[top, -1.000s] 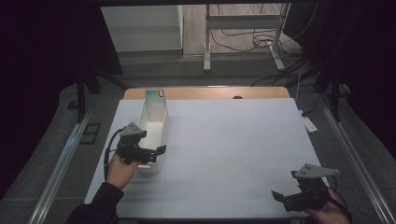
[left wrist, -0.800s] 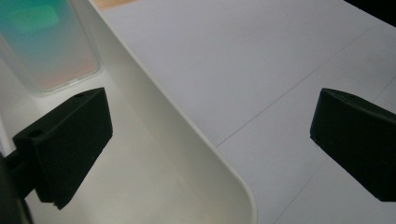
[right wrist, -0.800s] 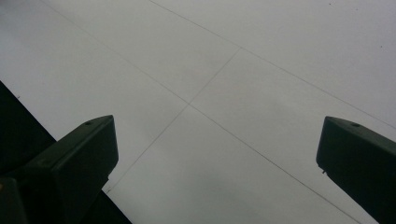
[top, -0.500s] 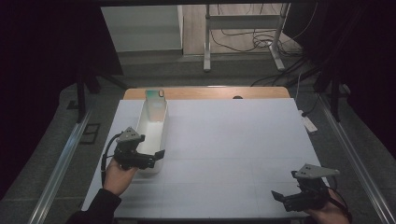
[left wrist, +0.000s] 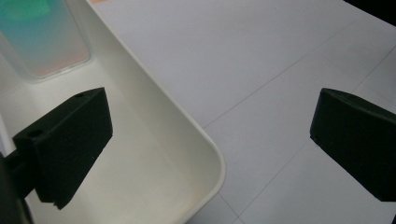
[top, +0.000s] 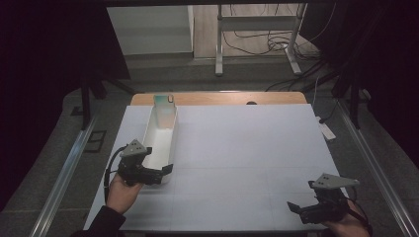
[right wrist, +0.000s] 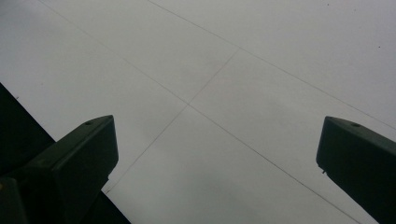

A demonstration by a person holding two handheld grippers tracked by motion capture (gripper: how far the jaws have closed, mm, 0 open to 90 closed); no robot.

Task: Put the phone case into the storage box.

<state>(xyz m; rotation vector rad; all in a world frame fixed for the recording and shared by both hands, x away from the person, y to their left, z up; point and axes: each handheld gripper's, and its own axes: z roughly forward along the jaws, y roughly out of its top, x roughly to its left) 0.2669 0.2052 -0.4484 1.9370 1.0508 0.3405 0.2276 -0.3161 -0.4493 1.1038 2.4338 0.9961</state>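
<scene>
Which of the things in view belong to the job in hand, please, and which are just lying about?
In the job:
left tool, jaws open astride the wall
white bin
translucent case inside it

Lying about:
right tool, open over bare table
floor cables

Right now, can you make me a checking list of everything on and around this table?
Surface: white table top with thin grid lines, bare wood strip at the far edge.
Job's things: long white bin at the left; a clear case tinted teal and orange stands in its far end.
Clutter: small dark spot on the wood strip.
Tools: left tool open, one jaw inside the bin's near end, one outside; right tool open over bare table.
Cables: loose cables on the floor beyond.
Surroundings: metal stand legs, dark curtains.
</scene>
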